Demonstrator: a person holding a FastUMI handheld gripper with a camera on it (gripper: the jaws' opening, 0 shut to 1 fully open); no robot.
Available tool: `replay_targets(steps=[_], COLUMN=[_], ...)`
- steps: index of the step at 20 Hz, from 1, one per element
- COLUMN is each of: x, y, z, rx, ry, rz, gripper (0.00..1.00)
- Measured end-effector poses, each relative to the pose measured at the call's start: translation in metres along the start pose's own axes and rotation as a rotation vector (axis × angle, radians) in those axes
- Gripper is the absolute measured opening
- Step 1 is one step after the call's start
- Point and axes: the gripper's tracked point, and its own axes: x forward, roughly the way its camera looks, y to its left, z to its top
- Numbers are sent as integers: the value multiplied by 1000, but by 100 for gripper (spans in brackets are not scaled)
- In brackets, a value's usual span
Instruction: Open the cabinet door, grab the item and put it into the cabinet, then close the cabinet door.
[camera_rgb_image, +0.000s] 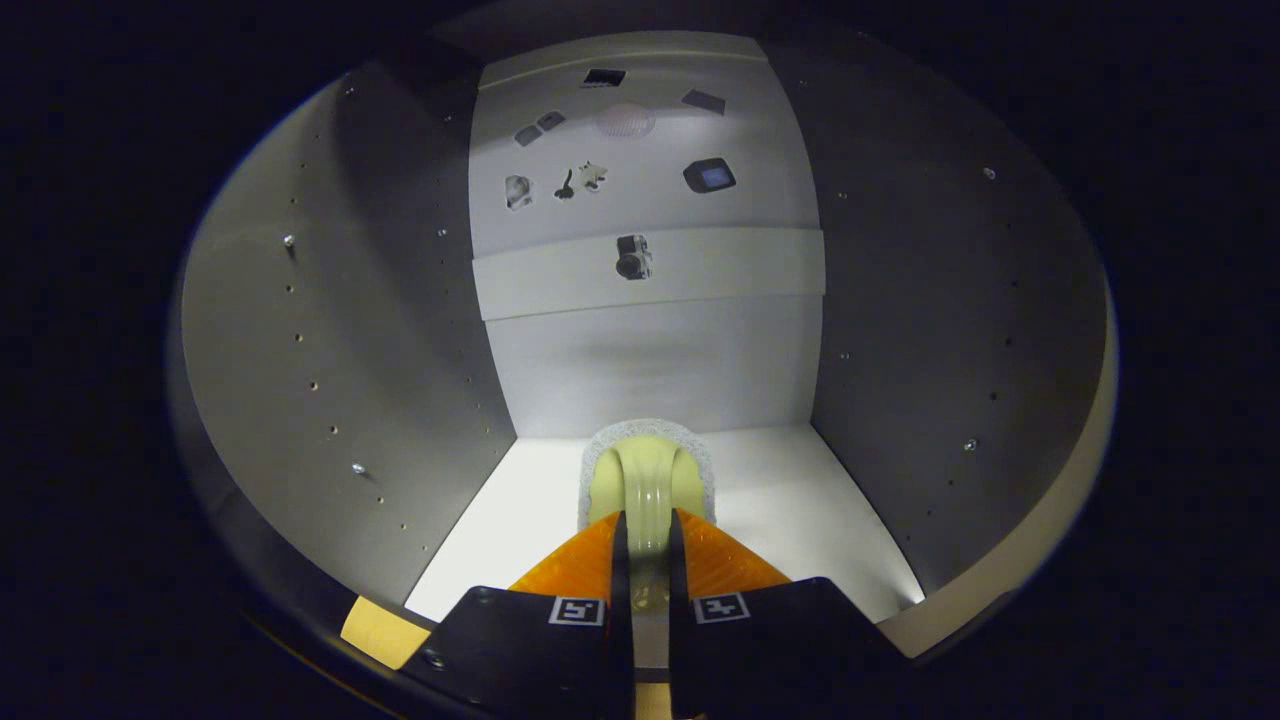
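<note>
I am inside the white cabinet (330, 330), looking along its floor to the back wall. My gripper (648, 535) is shut on the pale yellow-green handle of the item (650, 480), a scrubbing brush with a white bristled rim. The two orange fingers (580, 565) press on the handle from either side. The brush rests on or just above the cabinet floor (780, 510), close to the back wall; I cannot tell whether it touches. The cabinet door is out of sight behind me.
Grey side walls with rows of small holes stand to the left and right (930, 350). The back panel (650, 270) carries several small stickers or cut-outs. A wooden edge (375, 630) shows at the cabinet's front left.
</note>
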Motion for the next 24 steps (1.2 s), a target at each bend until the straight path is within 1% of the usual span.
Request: replay_targets(steps=[4, 6, 9, 10, 11, 12, 15, 18, 19, 21, 24], x=[8, 13, 19, 20, 17, 17, -2, -40, -53, -78, -112], y=[-1, 2, 2, 2, 2, 2, 12, 24, 28, 29, 27], z=[4, 1, -4, -2, 4, 9, 36, 62, 70, 79, 83], rx=[-1, 0, -15, -11, -8, -2, 6, -20, -30, -72, -134], ry=[-22, -13, -8, -16, -34, -57, -154, -246, -271, -308, -330], rz=[-3, 2, 3, 3, 3, 2, 40, 84, 94, 87, 55], gripper=[17, 23, 27, 27, 30, 31, 32, 34, 40, 42, 45])
